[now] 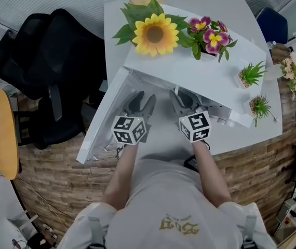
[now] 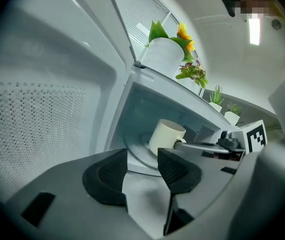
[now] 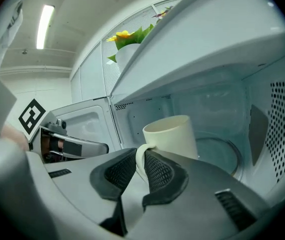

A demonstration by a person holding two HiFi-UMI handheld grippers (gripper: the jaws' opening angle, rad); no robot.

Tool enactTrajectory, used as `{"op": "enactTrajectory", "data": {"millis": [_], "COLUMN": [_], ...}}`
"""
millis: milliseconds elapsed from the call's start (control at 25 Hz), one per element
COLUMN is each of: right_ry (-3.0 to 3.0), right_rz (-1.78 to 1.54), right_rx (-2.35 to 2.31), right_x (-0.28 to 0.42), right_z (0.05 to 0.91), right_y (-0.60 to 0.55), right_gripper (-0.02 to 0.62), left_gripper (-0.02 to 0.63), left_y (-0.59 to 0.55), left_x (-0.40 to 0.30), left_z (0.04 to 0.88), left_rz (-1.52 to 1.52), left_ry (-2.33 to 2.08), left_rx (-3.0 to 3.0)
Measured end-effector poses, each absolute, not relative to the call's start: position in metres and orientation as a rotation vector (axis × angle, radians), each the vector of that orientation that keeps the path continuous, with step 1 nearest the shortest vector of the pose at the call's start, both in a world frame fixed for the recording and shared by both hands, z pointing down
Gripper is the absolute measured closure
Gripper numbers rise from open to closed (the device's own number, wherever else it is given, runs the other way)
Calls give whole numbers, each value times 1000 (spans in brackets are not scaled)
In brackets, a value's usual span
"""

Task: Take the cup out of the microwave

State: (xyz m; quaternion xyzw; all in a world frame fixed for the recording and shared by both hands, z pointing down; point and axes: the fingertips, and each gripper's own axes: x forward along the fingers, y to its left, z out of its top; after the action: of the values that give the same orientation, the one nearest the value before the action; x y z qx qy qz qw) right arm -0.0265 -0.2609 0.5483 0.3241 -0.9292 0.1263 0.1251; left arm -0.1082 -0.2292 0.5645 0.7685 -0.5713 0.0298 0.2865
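Right tool (image 3: 138, 165) clamps cup (image 3: 173, 134) by handle inside microwave (image 3: 282, 119).

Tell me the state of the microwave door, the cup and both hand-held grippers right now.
White microwave door: open.
Cream ceramic cup: upright, not yet taken out, handle pinched.
Left hand-held gripper: open, nothing between its jaws.
Right hand-held gripper: shut on the cup's handle.

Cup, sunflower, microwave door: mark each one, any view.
cup (image 3: 172, 134), right gripper view, side wall.
sunflower (image 1: 155, 34), head view, brown centre.
microwave door (image 2: 37, 119), left gripper view, perforated inner panel.
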Motion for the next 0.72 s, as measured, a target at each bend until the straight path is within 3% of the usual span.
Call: {"op": "enactTrajectory", "data": {"millis": [720], "right_ry": [-2711], "right_rz": [355], "right_rx": [1021], "right_x": [-13], "right_z": [520], "right_y": [-223], "right_gripper": [534], "left_gripper": [420], "left_y": [-214], "left_x": [-113], "left_z": [534], "left_rz": [-6], "left_ry": [-1510], "left_rx": [2126]}}
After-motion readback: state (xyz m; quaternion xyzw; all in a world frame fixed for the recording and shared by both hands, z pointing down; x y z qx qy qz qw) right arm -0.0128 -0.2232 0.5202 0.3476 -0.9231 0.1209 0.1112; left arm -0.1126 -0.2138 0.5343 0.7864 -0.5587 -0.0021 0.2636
